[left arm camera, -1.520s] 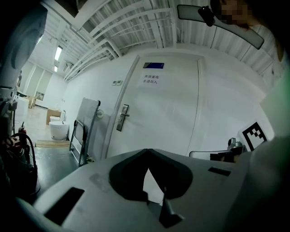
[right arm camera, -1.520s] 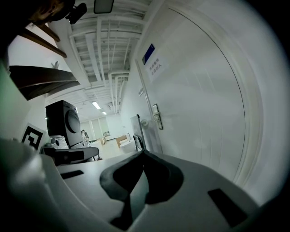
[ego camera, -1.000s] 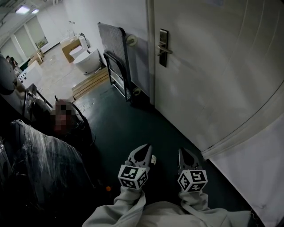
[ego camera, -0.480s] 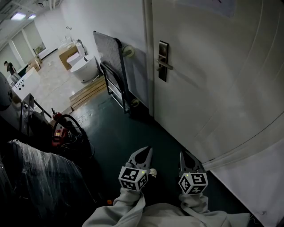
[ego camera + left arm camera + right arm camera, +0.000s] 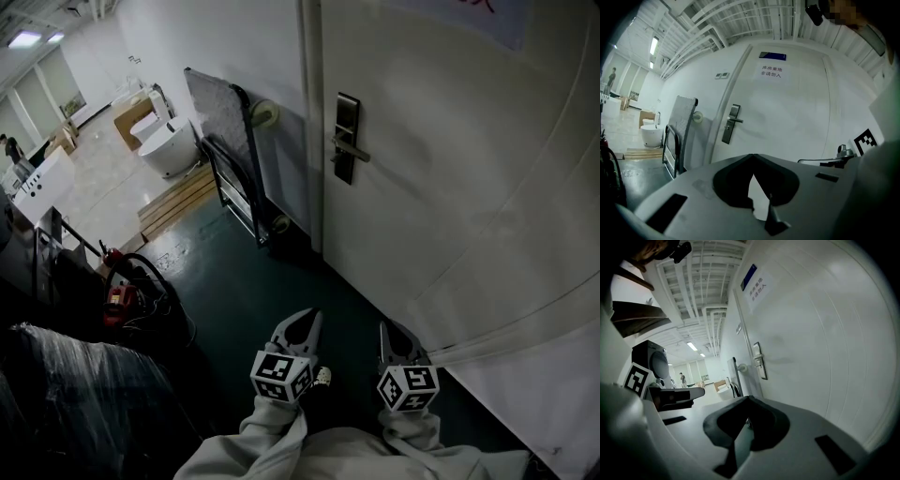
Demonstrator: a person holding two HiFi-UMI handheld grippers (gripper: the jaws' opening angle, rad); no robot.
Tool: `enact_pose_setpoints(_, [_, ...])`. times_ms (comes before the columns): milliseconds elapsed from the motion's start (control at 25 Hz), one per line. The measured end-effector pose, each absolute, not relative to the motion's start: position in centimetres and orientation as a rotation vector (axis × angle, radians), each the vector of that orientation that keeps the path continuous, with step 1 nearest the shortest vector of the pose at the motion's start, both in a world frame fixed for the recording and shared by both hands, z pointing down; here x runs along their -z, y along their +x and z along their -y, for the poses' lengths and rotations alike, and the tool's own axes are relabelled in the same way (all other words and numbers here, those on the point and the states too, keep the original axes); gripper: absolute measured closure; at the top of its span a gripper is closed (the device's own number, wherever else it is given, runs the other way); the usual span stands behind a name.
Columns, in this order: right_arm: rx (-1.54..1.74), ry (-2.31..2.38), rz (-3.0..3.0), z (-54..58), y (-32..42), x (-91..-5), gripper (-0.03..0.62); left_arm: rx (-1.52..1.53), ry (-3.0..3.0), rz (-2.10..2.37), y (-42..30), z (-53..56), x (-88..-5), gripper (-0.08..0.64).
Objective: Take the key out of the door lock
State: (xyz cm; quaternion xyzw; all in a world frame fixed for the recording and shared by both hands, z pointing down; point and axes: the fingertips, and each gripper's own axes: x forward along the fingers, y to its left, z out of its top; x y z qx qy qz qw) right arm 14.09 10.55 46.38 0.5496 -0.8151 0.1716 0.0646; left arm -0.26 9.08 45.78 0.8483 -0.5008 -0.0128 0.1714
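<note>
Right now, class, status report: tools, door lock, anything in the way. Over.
Left tool shut, empty; right tool shut, empty. Lock plate on door ahead, untouched; key too small to see. Folded trolley leans left of door.

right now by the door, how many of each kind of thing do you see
grippers: 2 (left gripper, right gripper)
door: 1
lock plate with lever: 1
paper notice: 1
folded trolley: 1
total: 6
</note>
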Motion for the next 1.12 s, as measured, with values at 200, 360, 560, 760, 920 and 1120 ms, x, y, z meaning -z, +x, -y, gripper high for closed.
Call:
enact_pose_setpoints(200, [-0.529,1.661,2.451,-8.0,13.4,-46.8,0.540,0.024,2.408,1.411,-1.0,-6.6,-46.3,0.546])
enact_pose_setpoints(360, [-0.529,1.655,2.452,-6.0,12.4,-47.3,0.540,0.025,2.408,1.407,-1.8,-4.6,-46.5,0.546])
enact_pose_setpoints(560, [-0.533,1.675,2.449,-3.6,11.3,-47.8,0.540,0.022,2.424,1.388,-2.6,-2.4,-46.9,0.546])
enact_pose_setpoints(760, [-0.548,1.683,2.443,-2.7,10.5,-48.2,0.540,0.000,2.420,1.366,-3.0,-1.9,-47.5,0.546])
enact_pose_setpoints(920, [-0.574,1.681,2.423,-2.3,10.3,-48.8,0.540,-0.015,2.391,1.358,-3.5,-2.1,-48.4,0.546])
enact_pose_setpoints(1120, [-0.578,1.656,2.421,-1.5,9.6,-49.1,0.540,-0.008,2.363,1.378,-4.5,-1.7,-48.8,0.546])
